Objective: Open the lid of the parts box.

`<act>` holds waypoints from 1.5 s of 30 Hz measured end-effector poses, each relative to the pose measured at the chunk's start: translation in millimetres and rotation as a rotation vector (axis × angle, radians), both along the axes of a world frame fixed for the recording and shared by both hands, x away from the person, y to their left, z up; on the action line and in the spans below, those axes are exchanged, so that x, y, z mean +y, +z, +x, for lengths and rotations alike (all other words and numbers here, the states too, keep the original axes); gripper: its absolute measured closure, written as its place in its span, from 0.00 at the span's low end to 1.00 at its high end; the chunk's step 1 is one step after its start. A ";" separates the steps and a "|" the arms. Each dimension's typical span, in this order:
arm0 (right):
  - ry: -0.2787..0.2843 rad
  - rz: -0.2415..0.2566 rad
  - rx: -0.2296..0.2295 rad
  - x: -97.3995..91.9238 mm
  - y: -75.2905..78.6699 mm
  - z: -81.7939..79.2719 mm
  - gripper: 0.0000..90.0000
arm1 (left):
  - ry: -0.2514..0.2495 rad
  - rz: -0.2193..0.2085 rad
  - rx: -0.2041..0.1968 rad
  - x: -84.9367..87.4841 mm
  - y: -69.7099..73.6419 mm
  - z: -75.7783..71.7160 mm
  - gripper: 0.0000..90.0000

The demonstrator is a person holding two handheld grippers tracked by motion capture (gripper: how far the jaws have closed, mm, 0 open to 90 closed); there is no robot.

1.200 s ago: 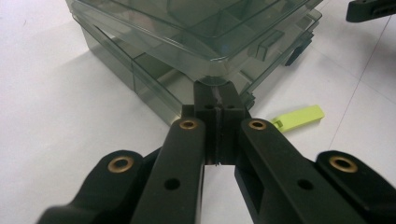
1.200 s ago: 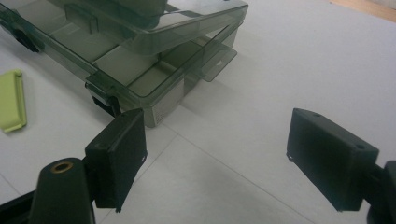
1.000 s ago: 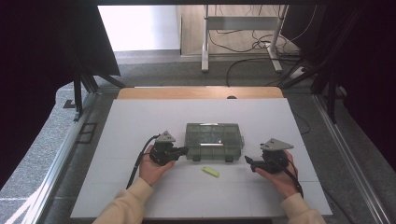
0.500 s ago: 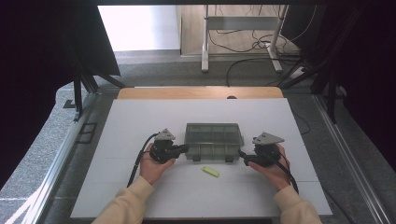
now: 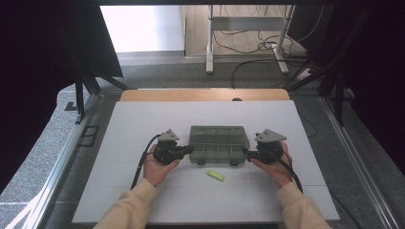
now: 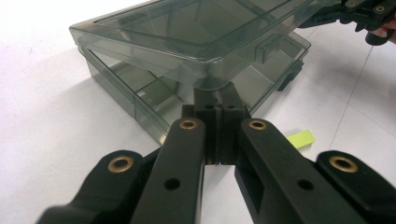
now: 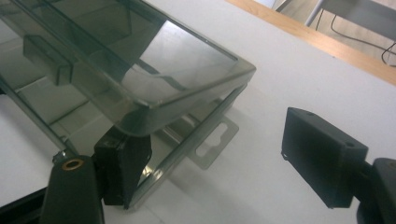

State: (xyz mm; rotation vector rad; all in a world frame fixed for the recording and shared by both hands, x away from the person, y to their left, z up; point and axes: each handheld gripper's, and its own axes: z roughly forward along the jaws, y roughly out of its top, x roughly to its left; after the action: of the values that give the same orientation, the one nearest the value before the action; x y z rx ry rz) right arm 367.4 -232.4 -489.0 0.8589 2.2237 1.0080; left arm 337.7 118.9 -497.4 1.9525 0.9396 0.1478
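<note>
Box (image 5: 218, 144) on desk (image 5: 143, 119), lid (image 6: 196, 32) lifted in left claw view, left claw (image 6: 217, 105) pinched together under its corner, right claw (image 7: 219, 154) wide, closing a little, one pad under lid's edge

Cream sleeves (image 5: 129, 210), black tools (image 5: 184, 151)

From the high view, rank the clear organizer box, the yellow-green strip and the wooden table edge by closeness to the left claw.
1. Clear organizer box, touching the left claw, on its right.
2. Yellow-green strip, on the white board, nearer the person.
3. Wooden table edge, far side.
</note>
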 end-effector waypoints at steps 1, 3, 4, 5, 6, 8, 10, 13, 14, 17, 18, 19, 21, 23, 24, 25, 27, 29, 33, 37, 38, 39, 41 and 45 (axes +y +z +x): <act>0.000 0.000 0.000 0.0 0.0 0.0 0.28 | 0.000 0.000 0.000 0.0 0.0 0.0 1.00; 0.005 0.001 -0.017 1.5 2.0 1.1 0.29 | 0.000 0.000 -0.001 0.1 0.0 0.1 1.00; 0.008 0.004 -0.028 2.1 3.1 1.5 0.29 | 0.000 0.000 -0.002 0.2 0.1 0.0 1.00; 0.013 0.001 -0.036 2.5 4.0 1.8 0.30 | 0.001 -0.001 -0.003 0.4 0.3 -0.1 1.00; 0.017 0.002 -0.042 3.1 4.5 2.1 0.30 | 0.001 -0.002 -0.003 0.6 0.5 -0.1 1.00; 0.021 0.001 -0.050 3.8 5.1 2.4 0.30 | 0.001 -0.002 -0.004 1.3 1.1 -0.2 1.00; 0.031 -0.003 -0.064 6.4 6.2 3.1 0.31 | 0.007 -0.009 -0.008 3.7 2.7 -0.6 1.00; 0.039 -0.003 -0.076 8.6 7.8 4.0 0.32 | 0.009 -0.010 -0.013 5.5 4.0 -1.3 0.99; 0.043 -0.002 -0.082 8.9 8.5 4.6 0.32 | 0.013 -0.016 -0.014 7.4 5.5 -2.0 0.99; 0.042 0.017 -0.087 9.1 10.7 6.1 0.33 | 0.012 -0.013 -0.015 8.4 5.8 -2.5 0.98; 0.042 0.017 -0.087 9.1 10.7 6.1 0.33 | 0.010 -0.010 -0.015 8.5 5.6 -3.0 0.98; 0.041 0.026 -0.087 8.7 11.9 7.4 0.33 | 0.009 -0.006 -0.015 8.3 5.4 -3.6 0.97; 0.041 0.031 -0.090 8.7 12.7 8.0 0.33 | 0.006 0.002 -0.017 7.7 4.6 -4.8 0.97; 0.040 0.041 -0.095 9.0 14.6 9.3 0.34 | 0.003 0.008 -0.016 7.1 4.1 -5.9 0.95; 0.039 0.048 -0.094 9.6 15.4 9.7 0.34 | 0.000 0.013 -0.015 7.1 3.9 -6.3 0.93; 0.040 0.051 -0.096 10.0 15.8 10.2 0.34 | -0.001 0.019 -0.015 7.0 3.7 -7.0 0.91; 0.043 0.057 -0.097 10.6 16.7 11.8 0.34 | -0.004 0.033 -0.017 7.3 3.0 -8.6 0.84; 0.039 0.067 -0.094 11.4 17.7 14.0 0.34 | 0.002 0.049 -0.016 8.2 1.9 -10.2 0.74; 0.038 0.072 -0.099 11.9 18.7 16.2 0.35 | 0.011 0.069 -0.007 11.6 -0.2 -11.1 0.61; 0.038 0.086 -0.090 13.6 19.2 18.8 0.37 | 0.026 0.083 -0.005 14.3 -2.1 -10.7 0.50; 0.038 0.089 -0.088 13.9 19.4 19.2 0.37 | 0.029 0.083 -0.005 14.6 -2.4 -10.5 0.49; 0.039 0.092 -0.085 14.9 19.9 20.6 0.37 | 0.031 0.086 -0.005 14.8 -2.6 -10.3 0.47; 0.040 0.095 -0.086 15.2 20.4 21.3 0.37 | 0.029 0.093 -0.006 14.9 -3.1 -10.1 0.46; 0.037 0.119 -0.086 17.4 24.1 24.3 0.37 | 0.028 0.101 -0.003 14.8 -4.4 -9.8 0.44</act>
State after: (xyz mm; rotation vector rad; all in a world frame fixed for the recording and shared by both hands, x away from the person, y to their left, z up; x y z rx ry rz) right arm 391.7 -215.0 -464.9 0.8122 2.1322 1.1822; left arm 327.9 133.7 -501.9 2.0316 0.9747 0.2176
